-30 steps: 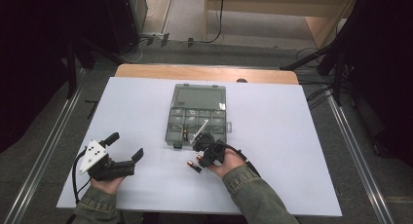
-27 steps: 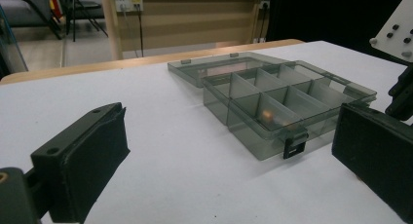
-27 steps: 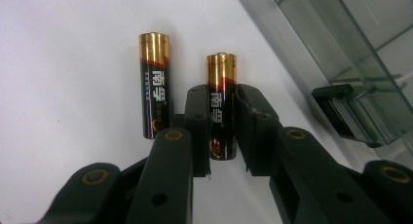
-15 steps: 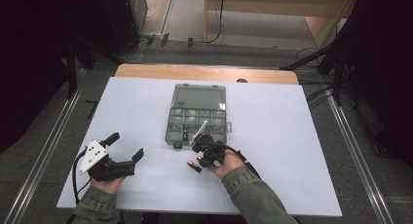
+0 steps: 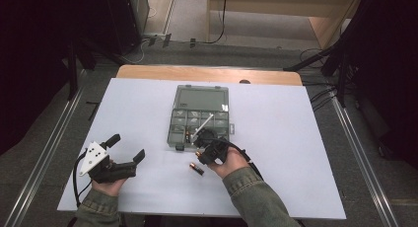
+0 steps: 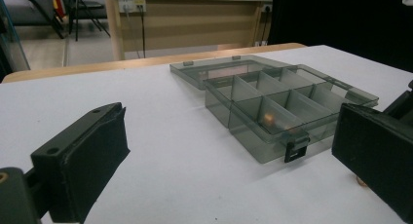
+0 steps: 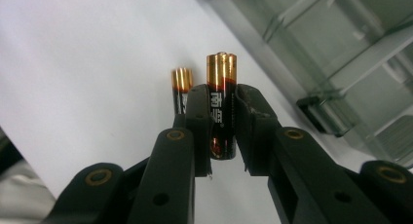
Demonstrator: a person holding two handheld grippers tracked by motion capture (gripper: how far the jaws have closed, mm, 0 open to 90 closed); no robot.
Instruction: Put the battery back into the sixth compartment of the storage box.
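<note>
A grey see-through compartment box (image 5: 199,117) lies open at the middle of the white table, its lid folded back; it is also in the left gripper view (image 6: 277,102). My right gripper (image 5: 201,154) is just in front of the box, shut on a black and gold battery (image 7: 221,107) that points out past the fingertips. A second battery (image 5: 196,168) lies on the table beside it (image 7: 180,90). My left gripper (image 5: 127,149) rests at the front left of the table, open with nothing between its fingers (image 6: 83,156). One small gold item (image 6: 268,118) sits in a front compartment.
The white table top (image 5: 296,133) sits on a wooden desk whose far edge (image 5: 207,73) shows behind it. Metal rails run along both sides on the floor. Cables and dark stands are at the right and back.
The right gripper with its battery has barely shifted near the box's front edge. The left gripper has not moved.
</note>
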